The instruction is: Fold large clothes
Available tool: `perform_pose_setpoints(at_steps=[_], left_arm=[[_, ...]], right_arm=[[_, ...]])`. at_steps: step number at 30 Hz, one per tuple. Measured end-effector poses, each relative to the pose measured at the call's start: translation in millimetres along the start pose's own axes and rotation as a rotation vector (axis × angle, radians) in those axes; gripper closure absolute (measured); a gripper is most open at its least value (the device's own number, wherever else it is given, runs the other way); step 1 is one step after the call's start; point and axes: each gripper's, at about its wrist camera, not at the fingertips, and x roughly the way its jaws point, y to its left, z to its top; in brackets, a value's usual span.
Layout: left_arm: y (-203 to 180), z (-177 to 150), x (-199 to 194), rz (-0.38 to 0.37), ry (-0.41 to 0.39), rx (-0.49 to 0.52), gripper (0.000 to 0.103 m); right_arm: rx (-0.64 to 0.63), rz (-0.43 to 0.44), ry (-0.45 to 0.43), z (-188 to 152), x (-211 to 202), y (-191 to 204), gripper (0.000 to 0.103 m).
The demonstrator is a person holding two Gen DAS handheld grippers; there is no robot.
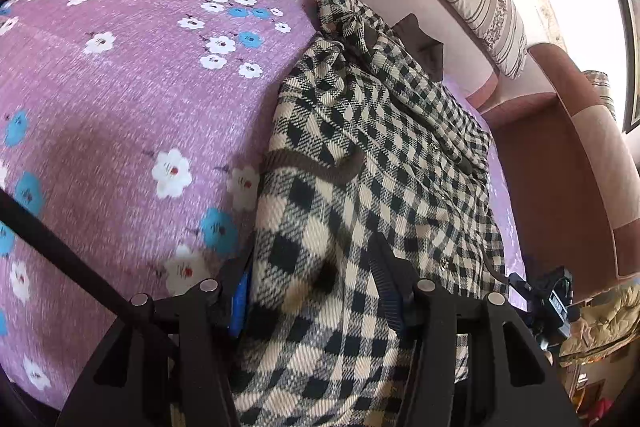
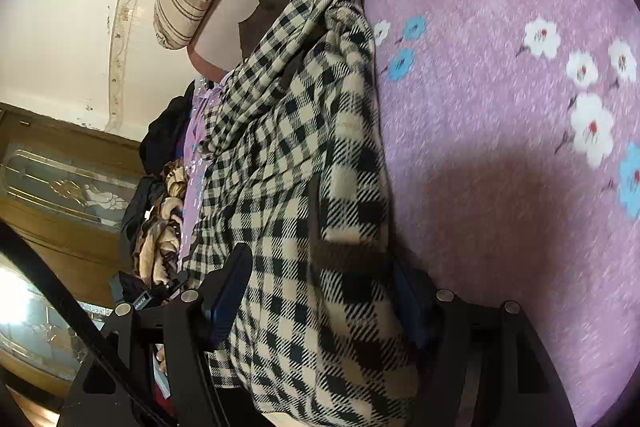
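Left wrist, coat: checked coat (image 1: 360,163) lies lengthwise along the bed's (image 1: 120,87) edge beside the headboard, its long axis running away from the camera.
Left wrist, grip: left gripper (image 1: 316,291) clenched on a bunched fold.
Left wrist only: buttons; the right gripper's (image 1: 554,301) body.
Right wrist, coat: same coat (image 2: 288,155), long axis again running away from the camera, bed (image 2: 500,147) to its right.
Right wrist, grip: right gripper (image 2: 324,291) straddles the cloth; clamped or slack, cannot tell.
Right wrist only: wardrobe door (image 2: 60,183).

Left gripper (image 1: 316,291), right gripper (image 2: 324,291): fingers clamped.
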Motion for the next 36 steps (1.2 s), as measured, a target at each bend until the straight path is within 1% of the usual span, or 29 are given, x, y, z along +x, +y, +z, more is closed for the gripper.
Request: perform_pose_setpoints(at_steps=[4, 7, 11, 14, 18, 21, 23, 24, 25, 27, 28, 29, 30, 31, 32, 33, 34, 35, 36], left_arm=[[1, -8, -5, 0.004, -0.010, 0.014, 0.052], [-2, -12, -5, 0.031, -0.018, 0.045, 0.052], [-7, -16, -5, 0.057, -0.023, 0.073, 0.052], [-10, -23, -7, 0.035, -0.003, 0.096, 0.052], [-13, -38, -15, 0.017, -0.003, 0.119, 0.052], [-13, -51, -19, 0.018, -0.011, 0.120, 0.052], [-16, -58, -22, 0.043, -0.030, 0.139, 0.052], [-17, -60, -23, 0.054, -0.036, 0.147, 0.050], [-18, -62, -23, 0.060, -0.043, 0.156, 0.046], [-23, -65, -22, 0.053, -0.049, 0.181, 0.030], [-27, -67, -21, 0.064, -0.052, 0.201, 0.028], [-30, -69, -20, 0.082, -0.056, 0.217, 0.028], [-35, -72, -18, 0.121, -0.059, 0.248, 0.028], [-43, -77, -15, 0.173, -0.055, 0.293, 0.028], [-48, -80, -13, 0.222, -0.057, 0.325, 0.044], [-52, -83, -12, 0.284, -0.066, 0.347, 0.074], [-55, -85, -12, 0.343, -0.071, 0.364, 0.088], [-55, -84, -16, 0.354, -0.072, 0.369, 0.096], [-51, -80, -21, 0.319, -0.070, 0.341, 0.096]], right_arm=[[0.015, 0.025, 0.006, -6, 2, 1, 0.032], [0.029, 0.040, 0.012, -9, 3, 1, 0.032], [0.072, 0.086, 0.011, -19, -1, -4, 0.032], [0.095, 0.128, 0.031, -30, 1, -4, 0.032], [0.123, 0.177, 0.064, -55, 2, -5, 0.033], [0.116, 0.170, 0.075, -72, 4, -1, 0.034], [0.100, 0.157, 0.090, -83, 6, 4, 0.036], [0.090, 0.147, 0.095, -88, 7, 6, 0.038], [0.073, 0.127, 0.094, -93, 8, 9, 0.039], [0.045, 0.097, 0.081, -101, 10, 15, 0.040], [0.039, 0.089, 0.076, -103, 10, 16, 0.040], [0.027, 0.077, 0.068, -105, 11, 19, 0.040], [0.011, 0.060, 0.060, -107, 11, 21, 0.043], [-0.002, 0.039, 0.055, -108, 11, 23, 0.049], [-0.012, 0.022, 0.050, -108, 12, 25, 0.054], [-0.031, -0.014, 0.049, -110, 12, 27, 0.075], [-0.038, -0.033, 0.056, -112, 12, 26, 0.091], [-0.046, -0.073, 0.062, -112, 13, 26, 0.092], [-0.050, -0.078, 0.055, -112, 10, 26, 0.094]])
